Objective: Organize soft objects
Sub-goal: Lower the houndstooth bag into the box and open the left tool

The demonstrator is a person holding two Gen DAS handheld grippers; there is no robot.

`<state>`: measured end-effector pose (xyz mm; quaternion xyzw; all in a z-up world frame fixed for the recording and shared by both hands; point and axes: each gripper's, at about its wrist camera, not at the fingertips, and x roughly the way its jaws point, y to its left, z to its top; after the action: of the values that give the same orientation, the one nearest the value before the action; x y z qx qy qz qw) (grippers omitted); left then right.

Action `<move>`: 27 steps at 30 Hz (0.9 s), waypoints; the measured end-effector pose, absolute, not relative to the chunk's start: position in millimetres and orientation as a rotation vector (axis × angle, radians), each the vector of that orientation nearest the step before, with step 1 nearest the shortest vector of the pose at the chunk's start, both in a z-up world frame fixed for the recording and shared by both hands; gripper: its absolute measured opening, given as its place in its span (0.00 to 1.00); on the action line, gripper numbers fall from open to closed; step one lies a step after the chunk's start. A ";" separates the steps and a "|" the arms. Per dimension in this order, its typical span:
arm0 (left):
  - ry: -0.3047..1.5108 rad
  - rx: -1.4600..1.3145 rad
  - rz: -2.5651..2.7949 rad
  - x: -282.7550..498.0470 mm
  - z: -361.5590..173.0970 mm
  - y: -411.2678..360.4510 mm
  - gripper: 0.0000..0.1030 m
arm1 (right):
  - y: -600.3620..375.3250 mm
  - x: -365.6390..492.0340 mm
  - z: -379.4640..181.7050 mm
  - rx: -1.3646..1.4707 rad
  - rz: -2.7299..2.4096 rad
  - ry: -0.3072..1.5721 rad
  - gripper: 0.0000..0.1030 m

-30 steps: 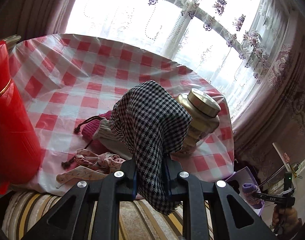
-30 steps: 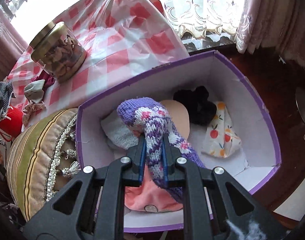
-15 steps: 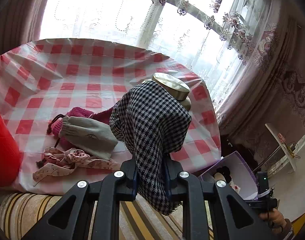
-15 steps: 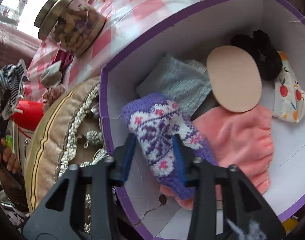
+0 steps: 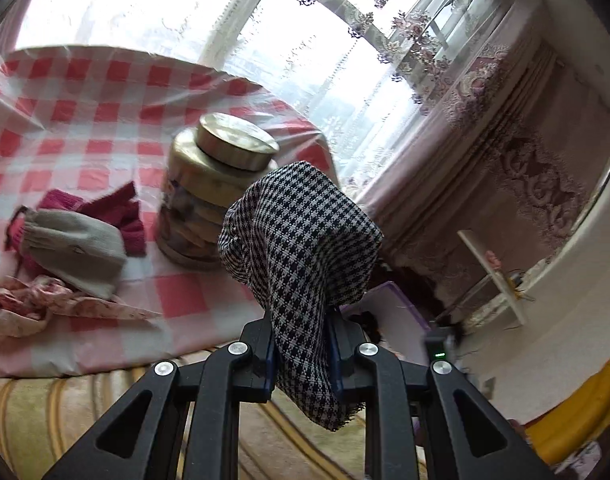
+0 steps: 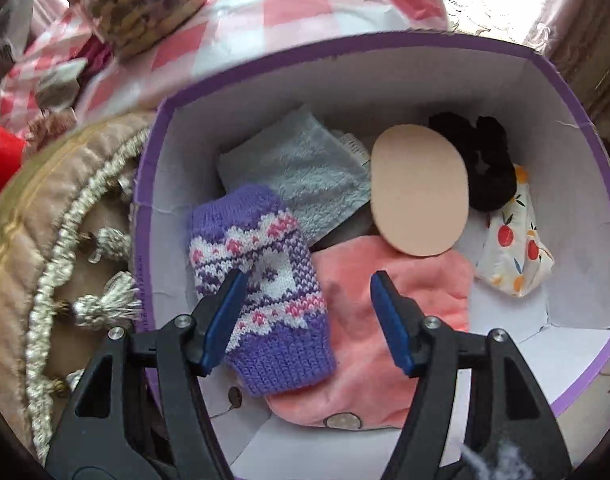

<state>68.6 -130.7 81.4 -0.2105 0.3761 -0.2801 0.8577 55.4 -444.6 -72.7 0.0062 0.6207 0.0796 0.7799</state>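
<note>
The houndstooth cloth [image 5: 301, 240] is a coarse woven fabric, matt, beside a glass jar [image 5: 209, 208] with a brushed metal lid [image 5: 237, 144] on the glossy plastic tablecloth [image 5: 85, 128]. In the matt cardboard box [image 6: 577, 128], the purple mitten [image 6: 265, 292] is chunky knit, the pink cloth [image 6: 385, 320] fleecy, the oval sponge [image 6: 419, 190] smooth.

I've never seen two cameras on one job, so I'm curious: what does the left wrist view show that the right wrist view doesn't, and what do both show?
Only the left wrist view: the left hand-held gripper shut on a houndstooth cloth, and the window curtains.

Only the right wrist view: the inside of the purple box, where a purple knit mitten, pink cloth, grey cloth, beige oval pad, black scrunchie and fruit-print cloth lie, under the open right hand-held gripper.

Both: the glass jar, checked tablecloth and striped cushion.
</note>
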 end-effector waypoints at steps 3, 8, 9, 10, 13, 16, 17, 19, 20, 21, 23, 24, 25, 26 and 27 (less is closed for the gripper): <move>0.830 -0.521 -0.692 71.5 78.2 -140.6 0.20 | -424.3 61.1 -98.6 -0.119 0.140 1.435 0.66; 0.886 -0.548 -0.827 75.0 77.4 -169.3 0.20 | -426.9 65.8 -101.6 -0.108 0.120 1.456 0.66; 0.898 -0.546 -0.851 75.7 76.7 -176.5 0.20 | -432.7 64.0 -97.0 -0.067 0.135 1.451 0.66; 0.909 -0.550 -0.874 76.9 75.9 -184.3 0.20 | -441.3 62.1 -91.1 -0.023 0.158 1.439 0.67; 0.963 -0.573 -0.956 81.7 69.9 -209.1 0.20 | -471.2 50.3 -67.6 0.018 0.164 1.372 0.72; 1.040 -0.576 -1.018 89.4 58.7 -239.6 0.20 | -509.8 38.4 -44.1 0.029 0.057 1.300 0.76; 1.063 -0.563 -1.032 91.0 54.7 -249.9 0.20 | -523.0 35.7 -37.9 0.048 0.023 1.285 0.77; 1.106 -0.525 -1.050 94.8 46.5 -273.0 0.20 | -548.6 29.2 -27.2 0.093 -0.036 1.253 0.77; 1.127 -0.509 -1.058 96.0 42.4 -284.3 0.20 | -559.0 26.4 -23.3 0.110 -0.062 1.242 0.77; 1.148 -0.495 -1.064 97.3 38.5 -295.0 0.20 | -568.3 23.8 -20.7 0.123 -0.084 1.232 0.77; 1.178 -0.462 -1.074 98.2 33.5 -314.4 0.20 | -576.4 25.3 -17.3 0.145 -0.110 1.220 0.78; 1.186 -0.445 -1.077 98.9 32.4 -322.8 0.20 | -579.1 24.6 -16.8 0.152 -0.115 1.218 0.78; 1.196 -0.425 -1.078 100.0 31.4 -331.1 0.23 | -577.0 25.6 -17.3 0.156 -0.118 1.217 0.78; 1.208 -0.403 -1.078 101.0 29.0 -337.7 0.30 | -578.3 25.7 -19.4 0.158 -0.118 1.217 0.78; 1.223 -0.372 -1.074 101.7 26.6 -344.9 0.37 | -578.6 26.0 -21.1 0.160 -0.117 1.219 0.78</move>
<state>101.7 -344.9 26.6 -0.1650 0.5427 -0.4768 0.6715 25.9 -578.6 -21.1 0.0751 0.5716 -0.0549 0.8152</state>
